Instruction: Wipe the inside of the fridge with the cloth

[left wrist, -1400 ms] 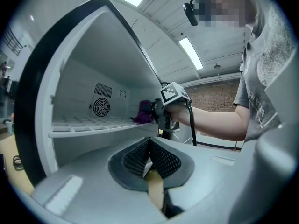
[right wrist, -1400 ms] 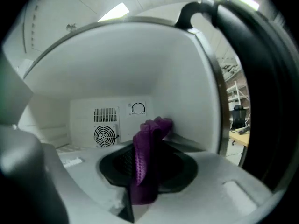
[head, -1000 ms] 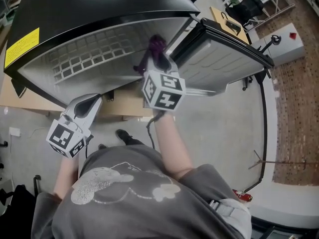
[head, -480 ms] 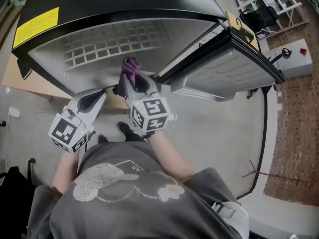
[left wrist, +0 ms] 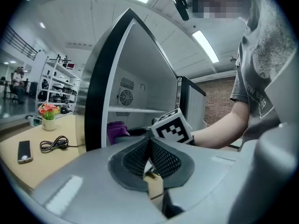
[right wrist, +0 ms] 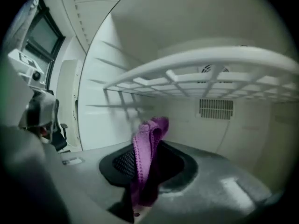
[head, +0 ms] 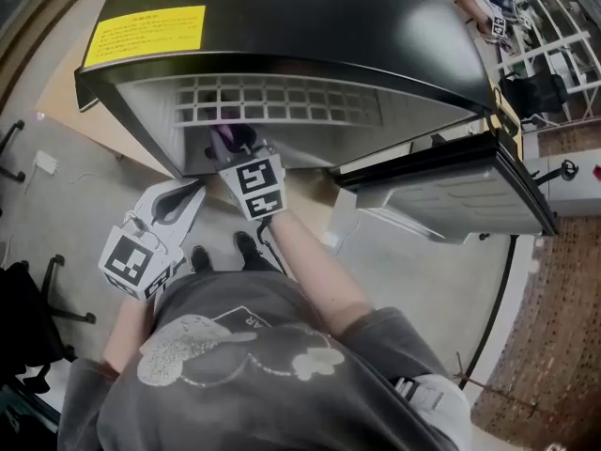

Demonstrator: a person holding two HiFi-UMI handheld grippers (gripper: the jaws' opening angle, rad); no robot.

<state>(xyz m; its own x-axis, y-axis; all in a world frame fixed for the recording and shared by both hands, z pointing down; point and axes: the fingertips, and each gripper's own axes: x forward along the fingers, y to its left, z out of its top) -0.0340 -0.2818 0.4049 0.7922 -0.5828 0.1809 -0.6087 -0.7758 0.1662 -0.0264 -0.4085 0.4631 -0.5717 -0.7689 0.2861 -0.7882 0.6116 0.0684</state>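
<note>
1. Whereas half a second earlier the right claw [head: 234, 148] had hung in front of the fridge [head: 282, 26] by the edge of its door [head: 451, 195], it had now gone inside, under the wire shelf [head: 282, 101], pinching the purple cloth [head: 228, 136].
2. Over the same half second the left claw [head: 192, 189] had stayed low and outside the fridge, just left of the right one.
3. On the black fridge top lay a yellow label [head: 146, 36], further into view than before; its print was too small to read. Each claw's cube bore black-and-white square markers.
4. Only the right gripper view showed the cloth [right wrist: 147, 148] standing folded between the jaws of the right claw [right wrist: 145, 169], with a vent grille [right wrist: 216, 108] on the white back wall below the shelf [right wrist: 196, 76].
5. Only the left gripper view showed the left claw [left wrist: 149, 155] pressed together on nothing, and a desk [left wrist: 28, 171] beside the fridge carrying a phone [left wrist: 24, 151], a coiled cable [left wrist: 53, 144] and potted flowers [left wrist: 48, 112].
</note>
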